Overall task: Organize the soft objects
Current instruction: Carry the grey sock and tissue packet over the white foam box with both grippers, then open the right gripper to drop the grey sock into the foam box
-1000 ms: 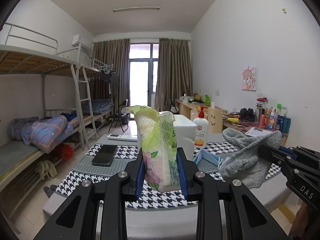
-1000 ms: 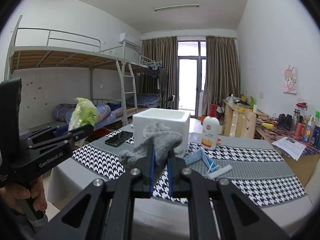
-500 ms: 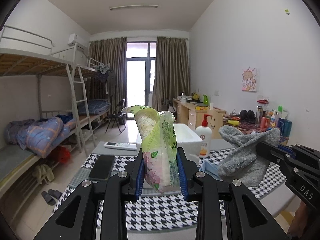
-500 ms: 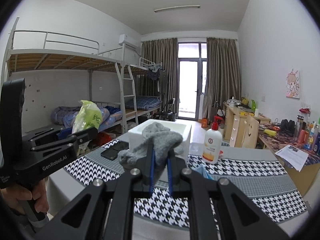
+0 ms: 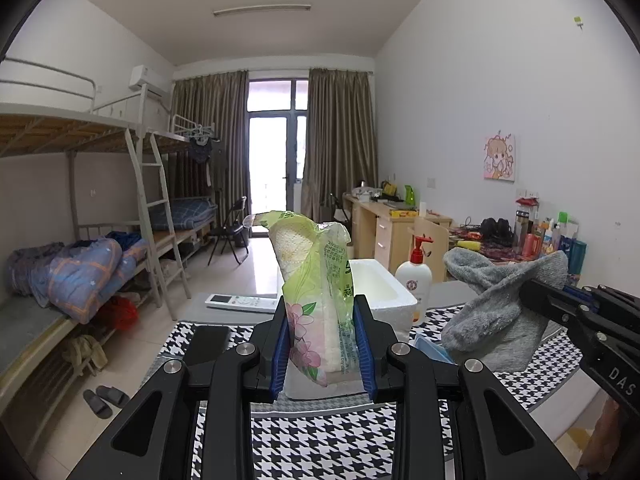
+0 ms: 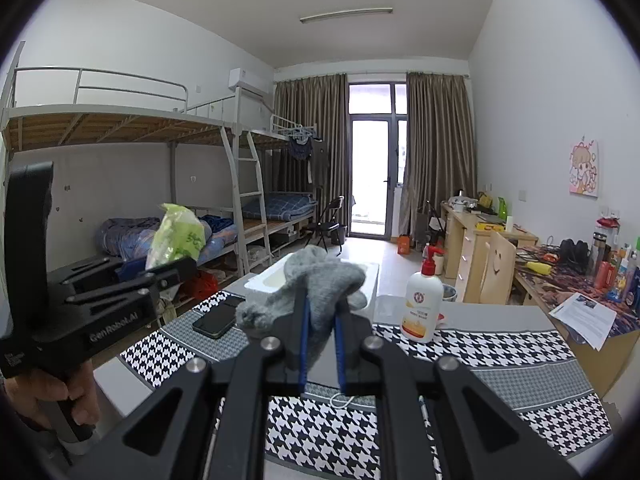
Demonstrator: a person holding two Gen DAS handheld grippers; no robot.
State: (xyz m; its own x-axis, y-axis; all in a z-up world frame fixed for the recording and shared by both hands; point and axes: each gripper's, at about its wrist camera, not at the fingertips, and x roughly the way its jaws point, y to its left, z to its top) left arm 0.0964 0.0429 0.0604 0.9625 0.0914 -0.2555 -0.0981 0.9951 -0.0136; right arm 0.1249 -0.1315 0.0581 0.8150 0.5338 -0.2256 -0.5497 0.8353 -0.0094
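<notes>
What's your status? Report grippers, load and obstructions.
Left gripper shut on green tissue pack. Right gripper shut on grey sock. Both held above the table; white foam box ahead, its opening unblocked.

Grey cloth [image 6: 320, 280] — green floral tissue pack [image 5: 320, 312] — black-and-white houndstooth tablecloth [image 6: 480, 348].

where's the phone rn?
The phone lies flat on the houndstooth table cloth, left of the white foam box in the right wrist view, below the held grey cloth.
</notes>
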